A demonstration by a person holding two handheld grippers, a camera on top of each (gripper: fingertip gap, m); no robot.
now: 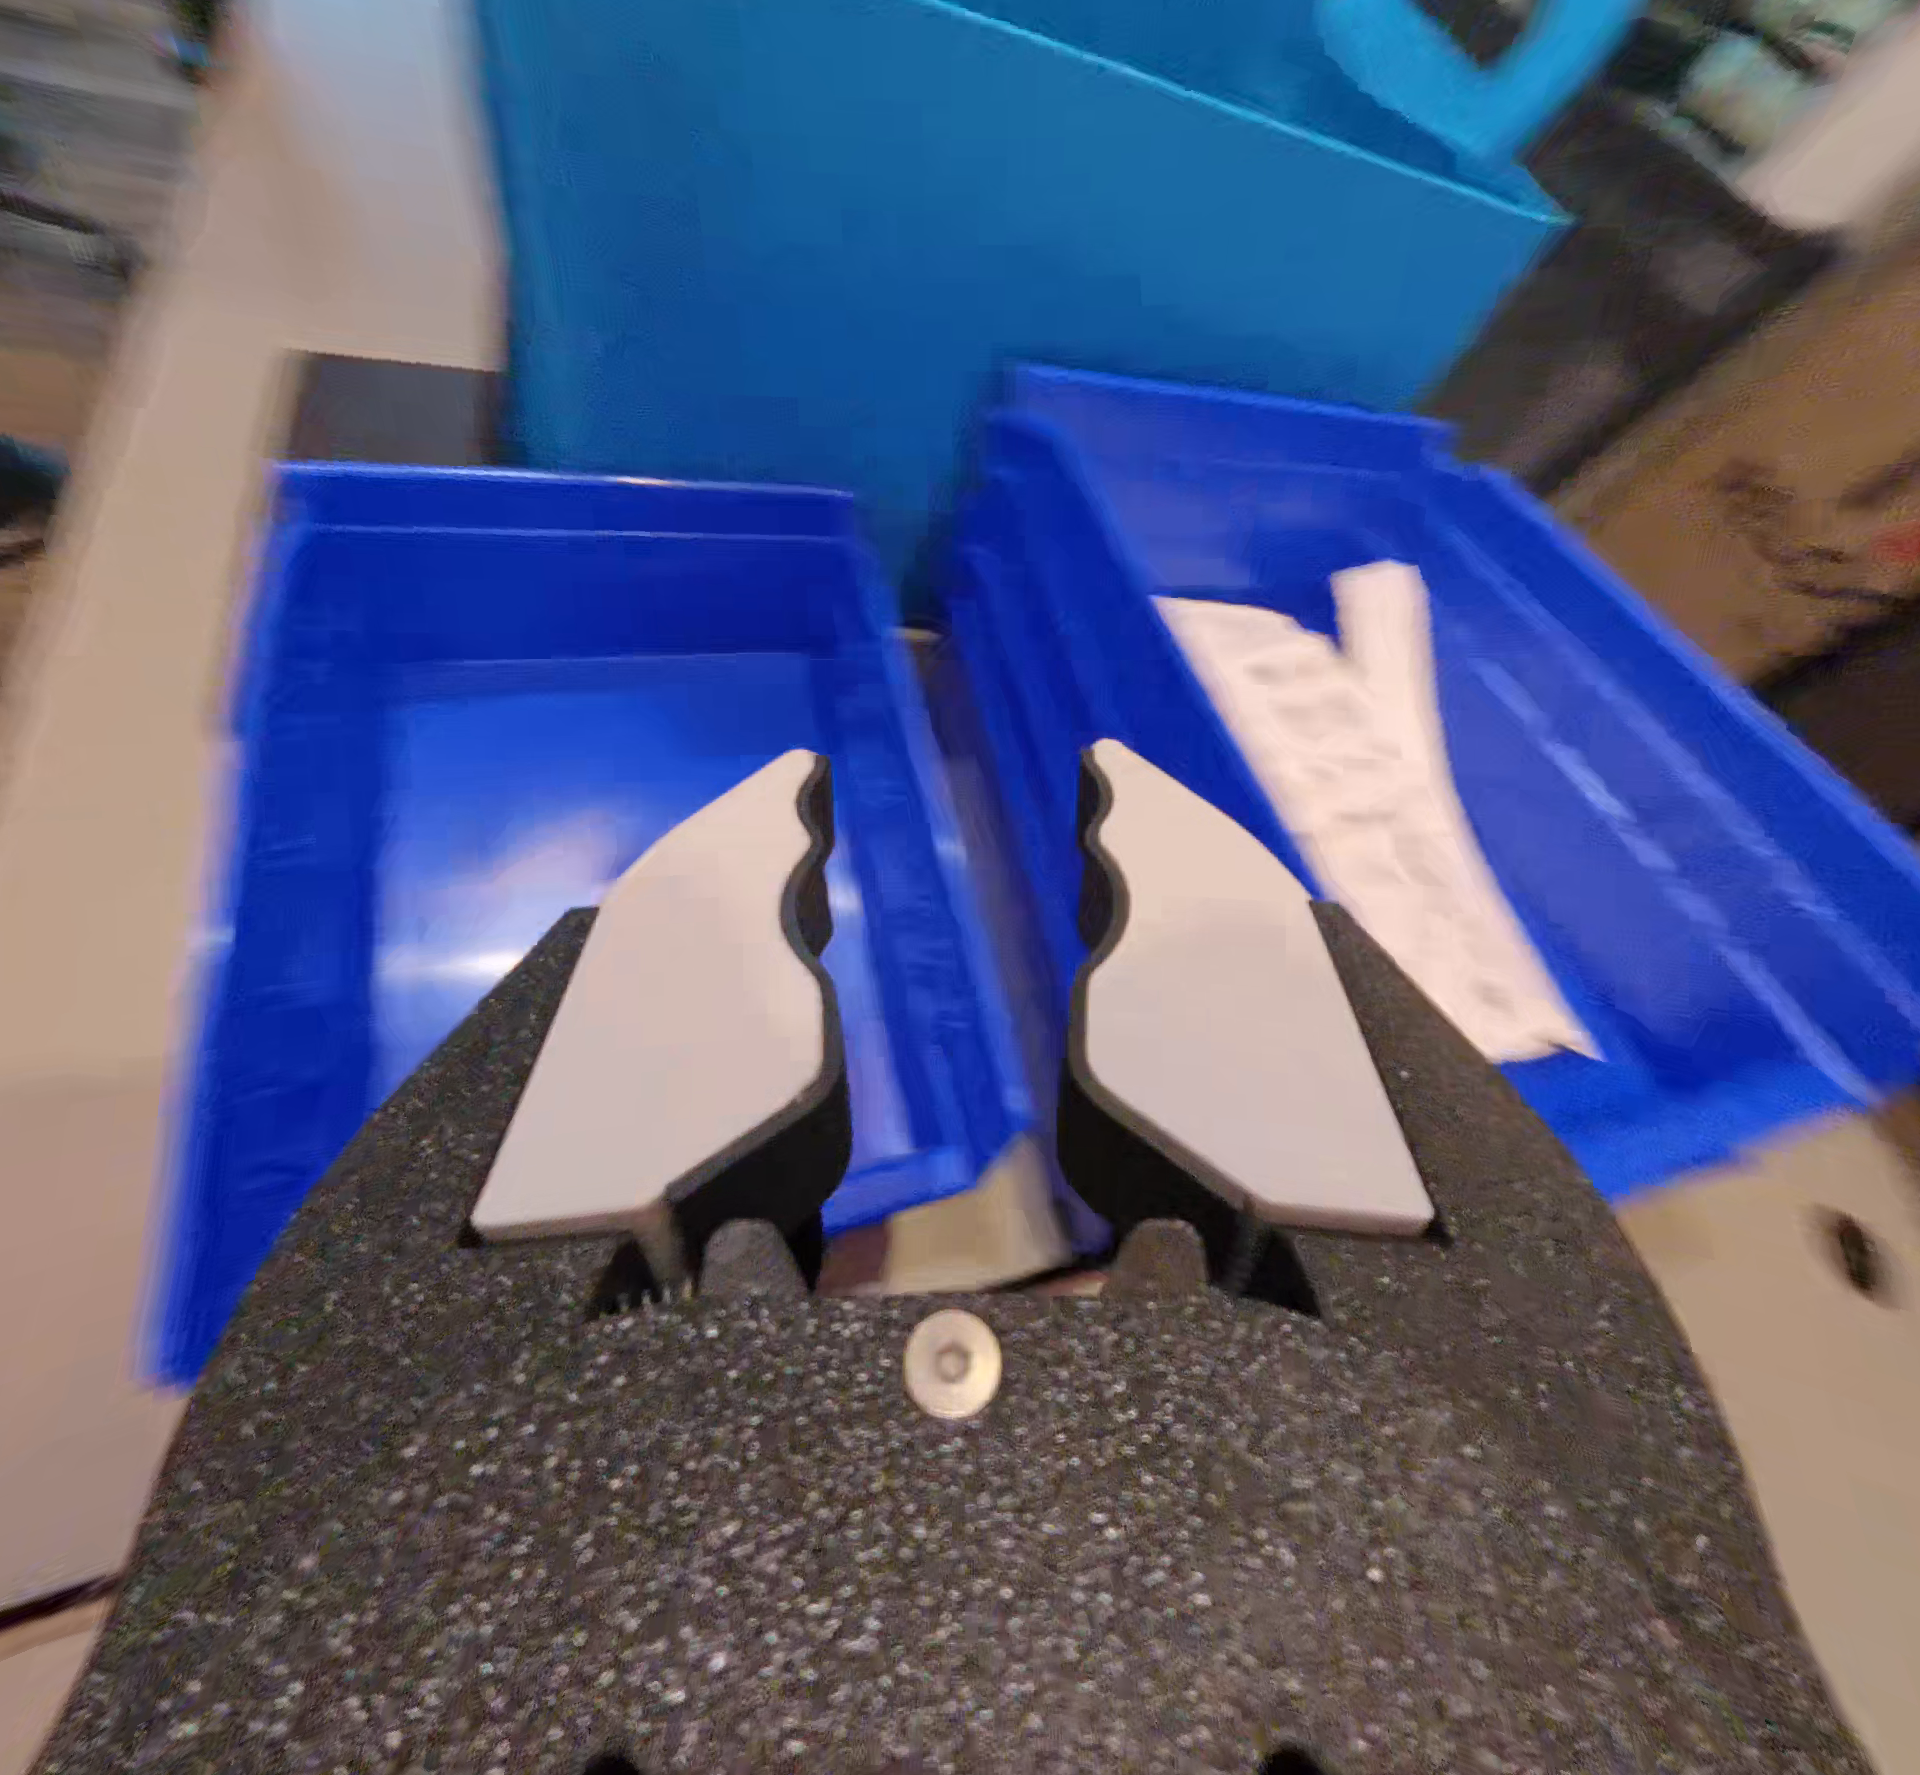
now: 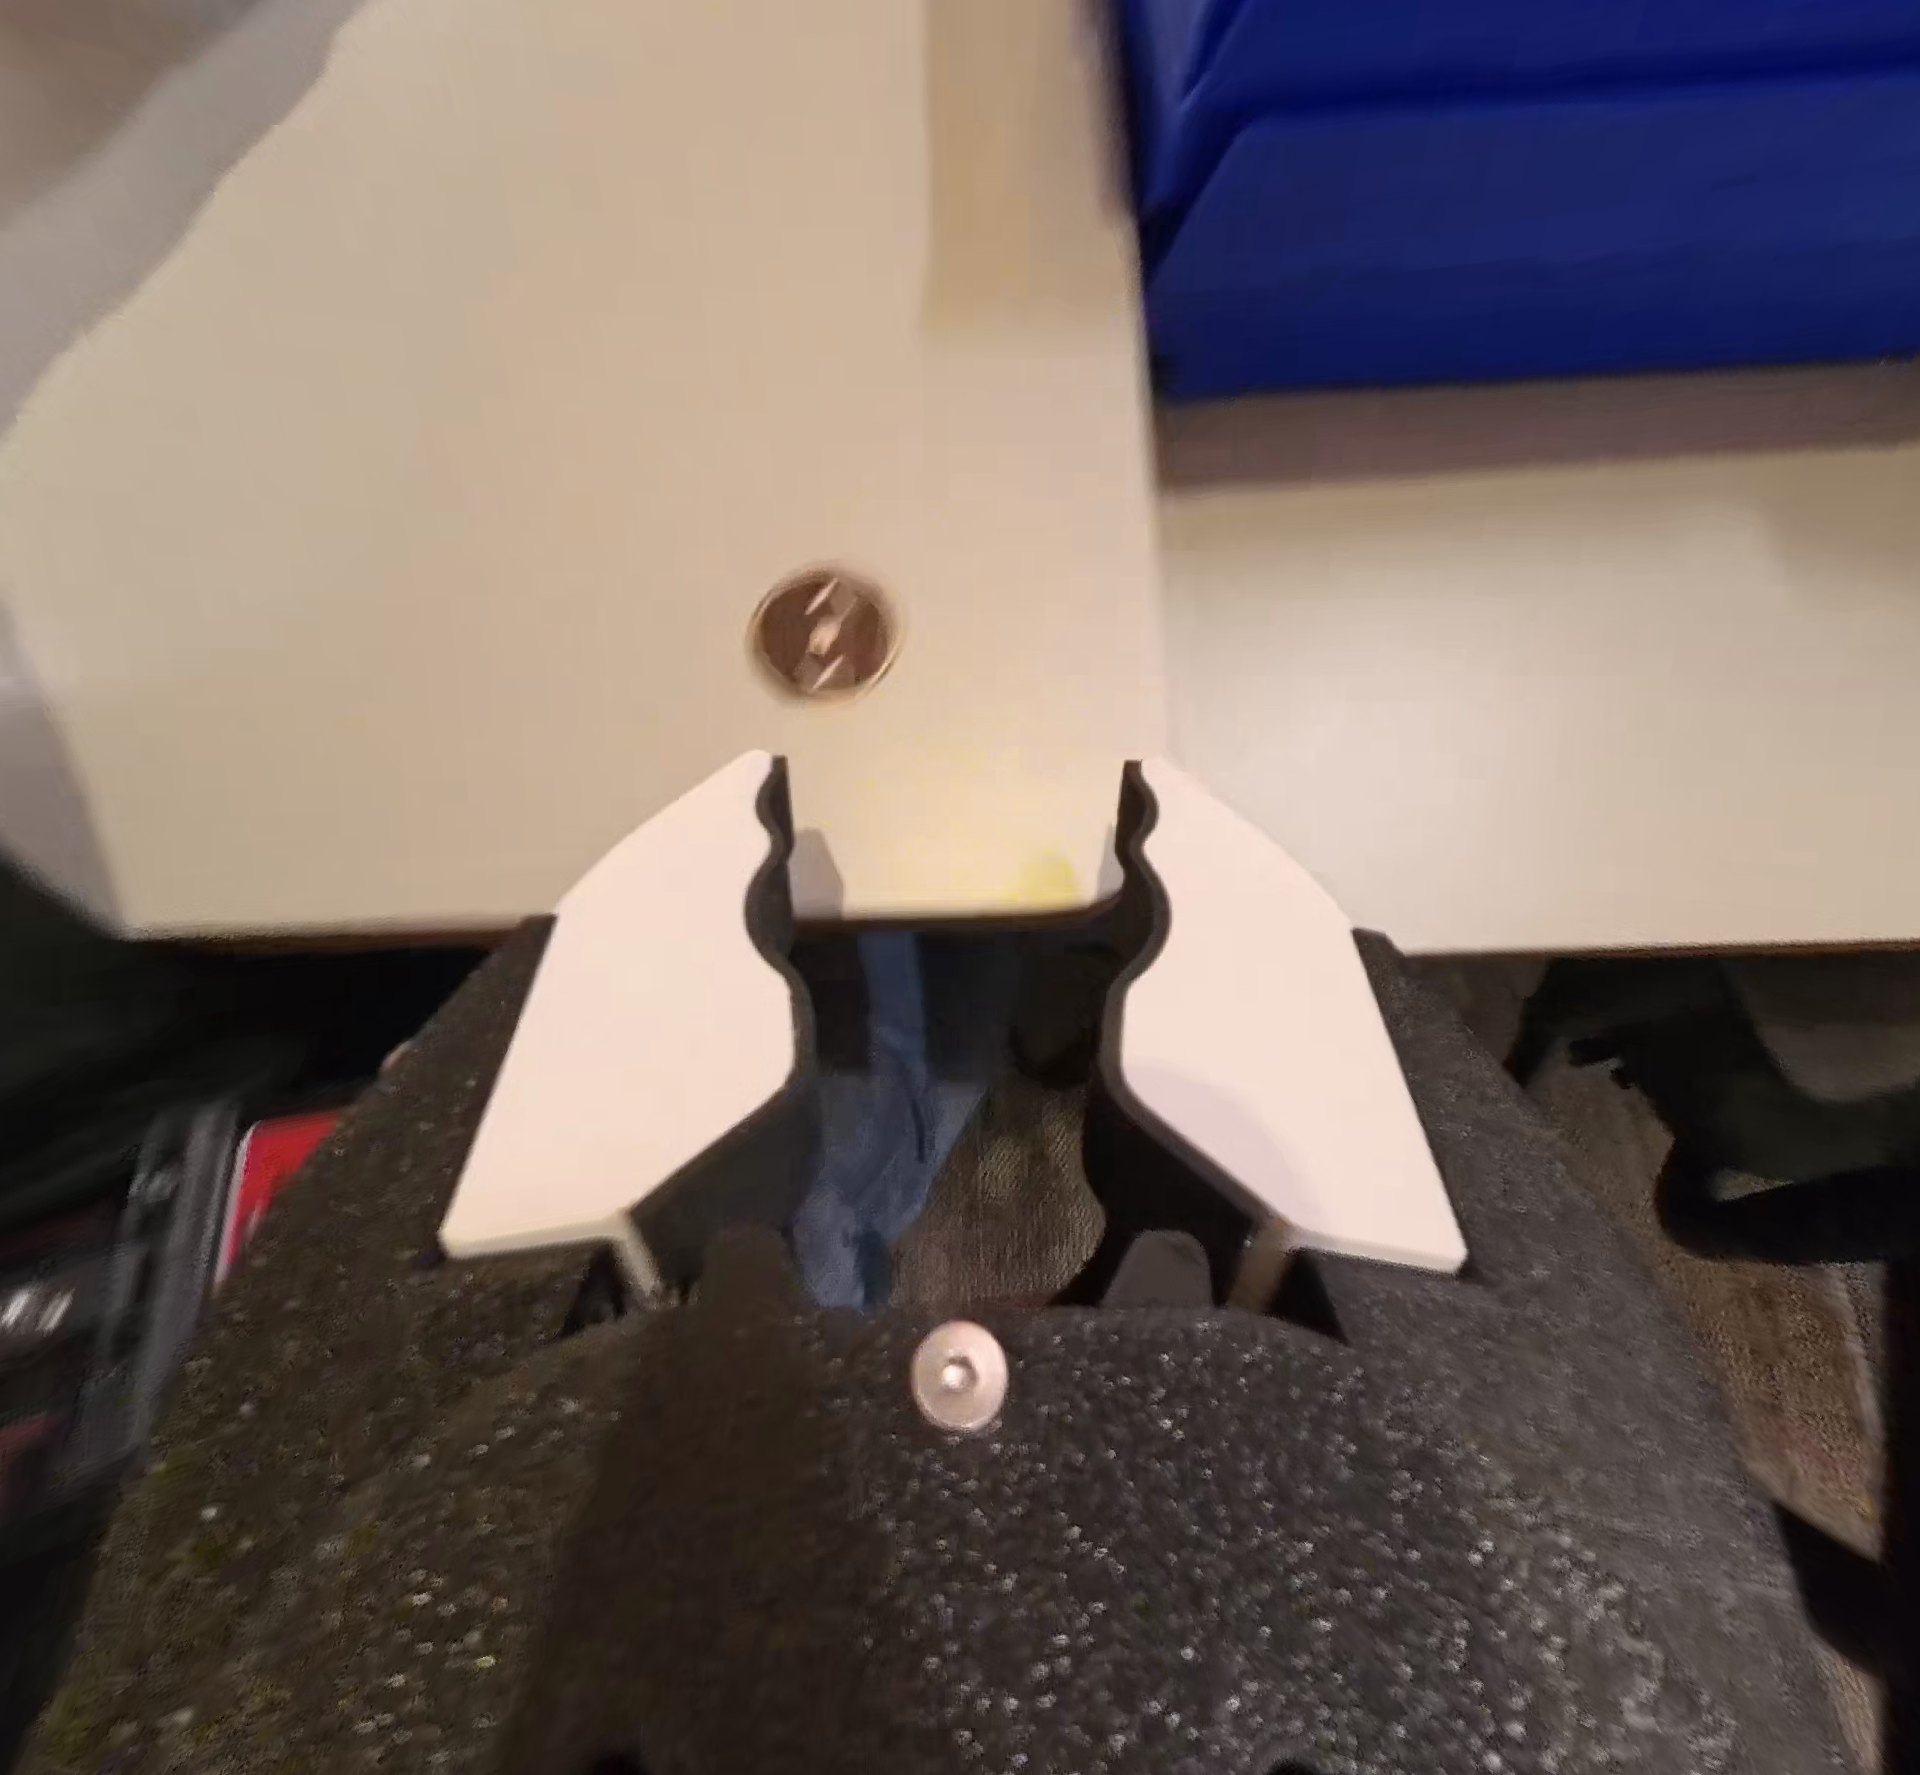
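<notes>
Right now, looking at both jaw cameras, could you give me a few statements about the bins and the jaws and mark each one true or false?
1. The left jaws stand open with nothing gripped. True.
2. The left bin holds white parts. False: it looks bare; the white parts lie in the right bin.
3. A taller, lighter blue box stands behind the two bins. True.
4. The right jaws are shut on a coin. False: they are open, and the round metal fitting sits in the table ahead of them.
5. The right jaws hang over the table's near edge. True.
</notes>
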